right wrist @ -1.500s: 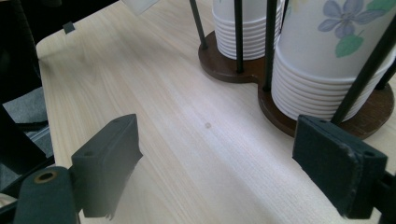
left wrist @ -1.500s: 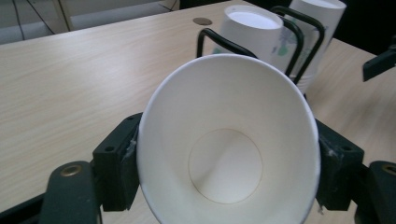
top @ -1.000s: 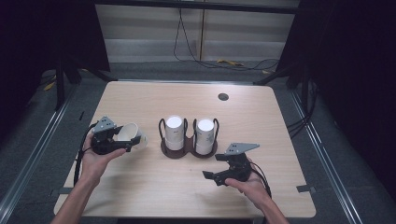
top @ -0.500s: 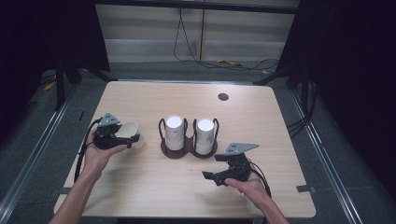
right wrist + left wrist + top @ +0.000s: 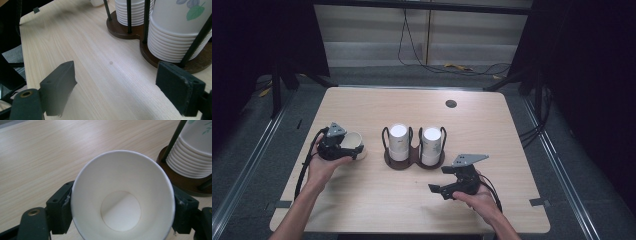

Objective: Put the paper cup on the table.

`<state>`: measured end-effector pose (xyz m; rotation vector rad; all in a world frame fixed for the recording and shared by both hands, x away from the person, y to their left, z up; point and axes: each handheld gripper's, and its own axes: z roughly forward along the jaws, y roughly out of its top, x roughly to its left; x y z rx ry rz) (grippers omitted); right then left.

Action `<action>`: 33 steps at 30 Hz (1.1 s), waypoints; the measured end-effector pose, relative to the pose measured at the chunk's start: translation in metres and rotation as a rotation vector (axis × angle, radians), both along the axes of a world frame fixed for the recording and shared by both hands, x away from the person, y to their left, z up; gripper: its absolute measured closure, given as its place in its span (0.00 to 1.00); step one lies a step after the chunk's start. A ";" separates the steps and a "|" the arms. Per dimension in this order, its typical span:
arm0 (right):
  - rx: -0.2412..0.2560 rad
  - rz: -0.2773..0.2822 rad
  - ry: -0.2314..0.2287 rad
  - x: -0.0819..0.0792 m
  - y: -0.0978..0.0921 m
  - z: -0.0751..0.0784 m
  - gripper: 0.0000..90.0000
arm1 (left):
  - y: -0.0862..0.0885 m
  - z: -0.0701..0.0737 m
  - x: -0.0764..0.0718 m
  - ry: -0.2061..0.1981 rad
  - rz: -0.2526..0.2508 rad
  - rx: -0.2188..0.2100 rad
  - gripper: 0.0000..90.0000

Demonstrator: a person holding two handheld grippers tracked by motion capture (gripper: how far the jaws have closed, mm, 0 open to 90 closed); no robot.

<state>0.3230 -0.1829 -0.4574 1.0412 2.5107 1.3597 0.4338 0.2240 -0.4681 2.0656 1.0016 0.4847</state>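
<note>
My left gripper is shut on a white paper cup at the table's left; the cup lies sideways between the jaws with its open mouth facing the camera. A dark wooden cup holder with black wire posts stands mid-table. It carries two stacks of upturned white cups. My right gripper is open near the front right, its jaws wide apart over bare wood. In the right gripper view the holder and its cup stacks stand just beyond the jaws, to the right.
The light wooden table has a round cable grommet near its far edge. Dark floor, metal rails and cables surround the table. Bare tabletop lies in front of the holder and along the far side.
My left gripper has drawn the cup slightly back toward the left front, away from the holder. The right gripper has stayed put.
</note>
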 end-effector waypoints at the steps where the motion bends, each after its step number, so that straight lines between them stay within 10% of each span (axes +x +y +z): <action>1: 0.001 0.002 -0.001 0.000 0.000 0.000 0.18 | -0.001 -0.001 0.001 0.003 0.004 -0.005 0.24; 18: 0.003 -0.001 -0.011 -0.001 -0.002 0.002 0.18 | 0.008 -0.013 -0.002 0.064 -0.014 -0.089 0.18; 33: 0.012 -0.016 -0.014 0.000 -0.005 0.003 0.18 | 0.030 -0.023 -0.021 0.111 -0.019 -0.054 0.18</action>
